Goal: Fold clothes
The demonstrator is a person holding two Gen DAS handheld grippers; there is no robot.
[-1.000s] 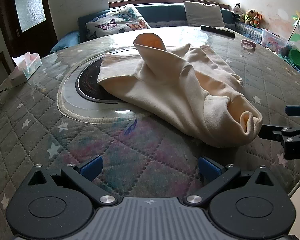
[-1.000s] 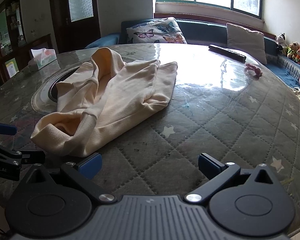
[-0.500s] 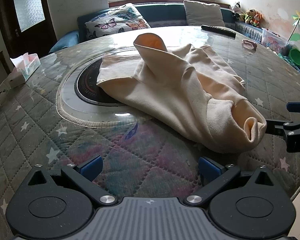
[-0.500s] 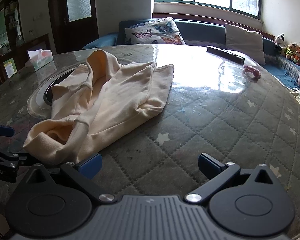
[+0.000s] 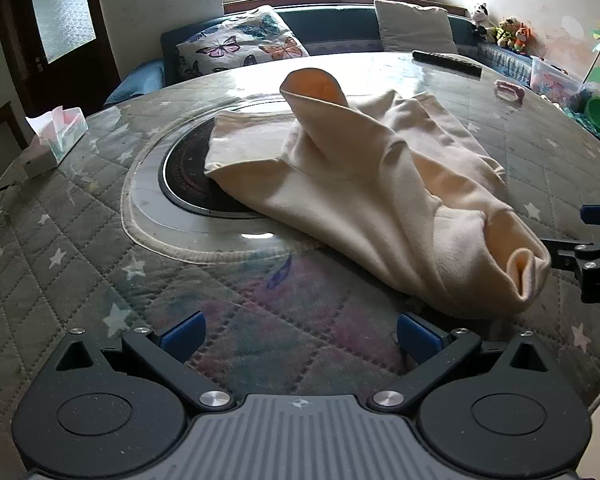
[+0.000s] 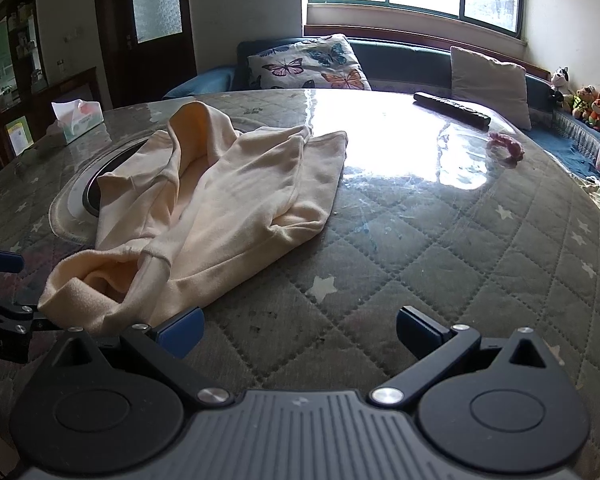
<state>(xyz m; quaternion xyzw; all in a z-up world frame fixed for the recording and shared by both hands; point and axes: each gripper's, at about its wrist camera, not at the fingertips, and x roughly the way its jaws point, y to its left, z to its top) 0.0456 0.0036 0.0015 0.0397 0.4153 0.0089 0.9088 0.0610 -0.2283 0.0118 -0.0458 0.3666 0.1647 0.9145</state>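
At the far left of the round table [image 5: 80, 264], near its edge, a tissue box [image 5: 56, 140] sits with a pink-and-white sheet poking out of its top. Right of it, a dark circular inset [image 5: 184, 184] ringed by a pale band is set into the quilted, star-printed tabletop under a glossy clear cover. The cream garment [image 5: 364, 192] lies crumpled across the middle of the table, its left edge overlapping that inset, one opening standing up like a funnel at the back and a cuffed end bunched toward the near right edge. The left gripper [image 5: 300, 330] hovers low over the near part of the table with its blue-padded fingers [image 5: 182, 330] spread wide and nothing between them; the garment's near fold lies just beyond its right finger. In the right wrist view, the right gripper [image 6: 298, 326] is likewise spread apart and empty, its left finger [image 6: 180, 326] at the garment's near hem, possibly touching it, though the angle makes that hard to judge. Further right, toward the back, a black remote control [image 6: 452, 110] and a small pink object [image 6: 504, 148] rest on the shiny surface, well apart from the garment. Behind the table, a butterfly-print cushion [image 6: 308, 64] and a plain cushion [image 6: 490, 80] lean on a blue sofa.
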